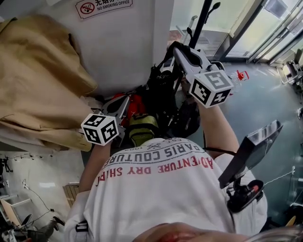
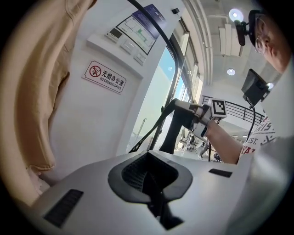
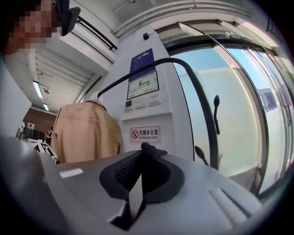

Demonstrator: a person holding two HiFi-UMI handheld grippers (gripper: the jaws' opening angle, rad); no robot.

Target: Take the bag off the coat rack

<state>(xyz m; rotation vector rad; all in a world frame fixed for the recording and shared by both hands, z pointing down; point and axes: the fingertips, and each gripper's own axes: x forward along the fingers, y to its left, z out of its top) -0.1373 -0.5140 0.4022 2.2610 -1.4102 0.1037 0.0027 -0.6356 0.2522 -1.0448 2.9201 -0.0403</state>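
My right gripper (image 3: pixel 146 151) is shut on a black strap (image 3: pixel 148 148) that pokes out at its jaw tips. In the left gripper view the right gripper (image 2: pixel 178 106) is held high, and the strap (image 2: pixel 171 131) hangs from it in two strands. The head view has a dark bag (image 1: pixel 163 97) hanging between the grippers, below my right gripper (image 1: pixel 174 49) and beside the black rack pole (image 1: pixel 202 21). My left gripper (image 2: pixel 148 161) is shut with nothing seen between its jaws. It sits low at the left (image 1: pixel 124 105), pointing up.
A tan coat (image 1: pixel 38 80) hangs at the left against a white wall with a no-smoking sign (image 1: pixel 103 6). The rack's curved black arm (image 3: pixel 193 82) and hooks (image 3: pixel 216 103) stand before a glass door (image 1: pixel 265 28). Red and olive items (image 1: pixel 139 120) lie under the bag.
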